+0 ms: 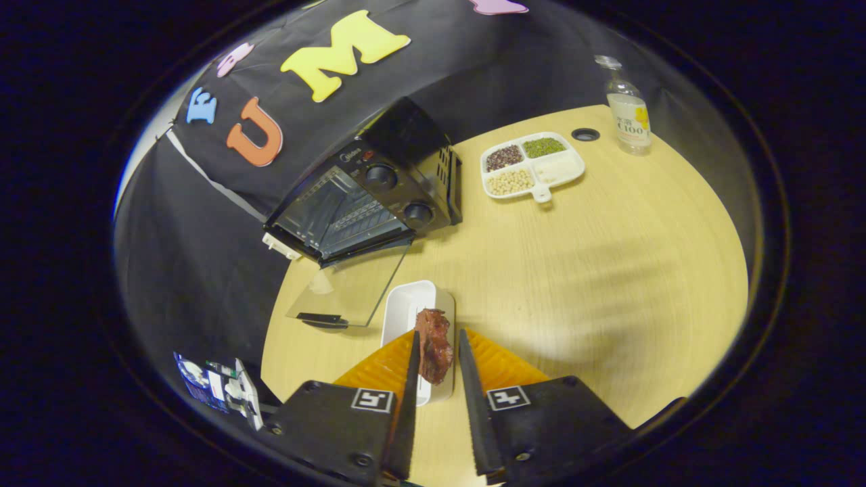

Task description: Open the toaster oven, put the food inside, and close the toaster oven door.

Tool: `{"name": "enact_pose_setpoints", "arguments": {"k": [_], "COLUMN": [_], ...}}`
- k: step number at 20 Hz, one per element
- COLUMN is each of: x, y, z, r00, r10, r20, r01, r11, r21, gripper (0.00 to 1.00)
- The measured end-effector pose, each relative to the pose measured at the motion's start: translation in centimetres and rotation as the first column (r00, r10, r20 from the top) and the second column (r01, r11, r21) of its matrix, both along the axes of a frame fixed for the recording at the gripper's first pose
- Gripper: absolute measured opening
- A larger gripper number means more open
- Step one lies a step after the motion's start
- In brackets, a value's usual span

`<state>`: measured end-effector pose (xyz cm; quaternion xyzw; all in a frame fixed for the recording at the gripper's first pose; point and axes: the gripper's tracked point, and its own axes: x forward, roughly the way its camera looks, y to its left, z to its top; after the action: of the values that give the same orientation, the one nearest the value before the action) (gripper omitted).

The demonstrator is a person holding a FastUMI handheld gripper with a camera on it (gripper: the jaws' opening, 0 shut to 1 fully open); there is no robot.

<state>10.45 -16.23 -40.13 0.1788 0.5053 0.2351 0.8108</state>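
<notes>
While I hover over the big round tabletop (609,270), I look at the toaster oven (365,196) first, since it is the biggest thing here. It sits far ahead of me and a bit to the left, by the black wall. Its glass door (352,287) is already down flat, and the open mouth faces me. So the food must go forward and left, over that door. The long white dish (406,318) lies just ahead of me, pointing toward the oven. The meat (434,345) is between my jaws (436,345), standing on end above the dish. My jaws are narrow around it, but I cannot tell if both sides press it. Farther off are a snack tray (565,177) and a bottle (628,108); the oven's small writing is too tiny to read.
</notes>
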Motion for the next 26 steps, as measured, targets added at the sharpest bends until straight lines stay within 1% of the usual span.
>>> {"name": "enact_pose_setpoints", "arguments": {"k": [1, 4, 6, 8, 12, 16, 19, 21, 24, 26], "x": [-0.5, -1.3, -2.0, -2.4, -3.5, -3.9, -4.2, -4.4, -5.0, -4.9], "y": [0.0, 0.5, 0.6, 0.6, 1.3, 1.9, 3.1, 4.4, 7.2, 8.9], "z": [0.1, 0.5, 1.3, 2.1, 4.5, 7.6, 10.2, 11.7, 13.3, 13.6], "r00": [1.000, 1.000, 1.000, 1.000, 0.996, 0.981, 0.953, 0.927, 0.885, 0.860], "r10": [0.005, 0.009, -0.002, -0.007, 0.015, 0.032, 0.057, 0.081, 0.114, 0.121], "r20": [-0.009, -0.022, -0.014, 0.021, 0.085, 0.192, 0.296, 0.367, 0.452, 0.496], "r01": [-0.005, -0.008, 0.002, 0.006, -0.013, -0.013, -0.005, 0.002, 0.008, 0.028], "r11": [1.000, 0.999, 0.999, 1.000, 1.000, 0.995, 0.985, 0.975, 0.966, 0.959], "r21": [0.010, 0.039, 0.037, 0.013, -0.022, -0.101, -0.173, -0.220, -0.260, -0.283], "gripper": [0.31, 0.17, 0.12, 0.10, 0.09, 0.09, 0.09, 0.09, 0.09, 0.09]}}
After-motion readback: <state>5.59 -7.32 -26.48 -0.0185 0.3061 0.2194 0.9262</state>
